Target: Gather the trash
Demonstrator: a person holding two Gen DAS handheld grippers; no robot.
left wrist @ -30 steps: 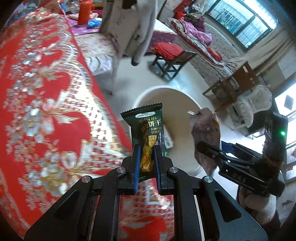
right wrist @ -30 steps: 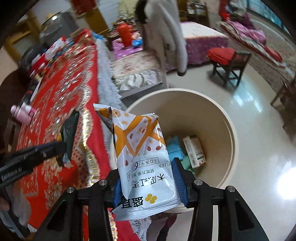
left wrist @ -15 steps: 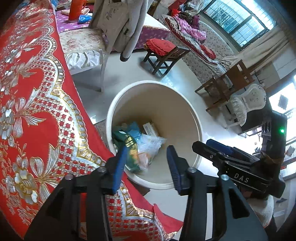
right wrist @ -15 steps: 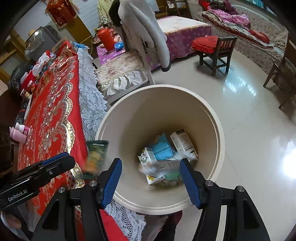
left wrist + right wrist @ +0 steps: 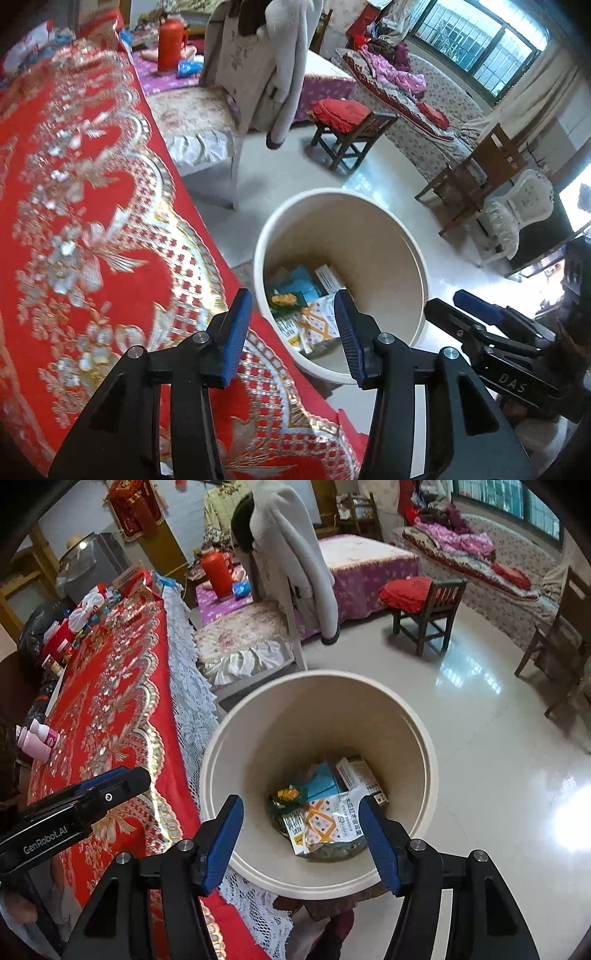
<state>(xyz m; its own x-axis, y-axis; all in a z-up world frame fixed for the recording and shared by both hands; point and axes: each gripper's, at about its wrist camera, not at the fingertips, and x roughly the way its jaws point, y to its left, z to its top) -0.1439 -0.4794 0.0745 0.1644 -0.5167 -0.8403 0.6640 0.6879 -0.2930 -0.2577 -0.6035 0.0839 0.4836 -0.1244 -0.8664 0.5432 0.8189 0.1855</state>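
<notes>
A beige round trash bin (image 5: 424, 738) stands on the floor beside the table; it also shows in the left wrist view (image 5: 413, 251). Inside lie a dark green snack wrapper (image 5: 286, 797), an orange-and-white snack bag (image 5: 328, 823), a blue packet and a small carton (image 5: 360, 775). The same wrappers show in the left wrist view (image 5: 288, 299). My left gripper (image 5: 291, 328) is open and empty above the table edge and bin. My right gripper (image 5: 303, 834) is open and empty above the bin.
The table with a red and gold embroidered cloth (image 5: 74, 221) and white lace edge (image 5: 192, 709) is left of the bin. Pink bottles (image 5: 37, 738) and clutter sit on it. A chair with a grey coat (image 5: 291, 565), a red-cushioned stool (image 5: 421, 602) and wooden chairs stand beyond.
Both grippers opened and let go: the green wrapper and the orange-and-white bag dropped into the bin. The left gripper has since swung slightly back over the table.
</notes>
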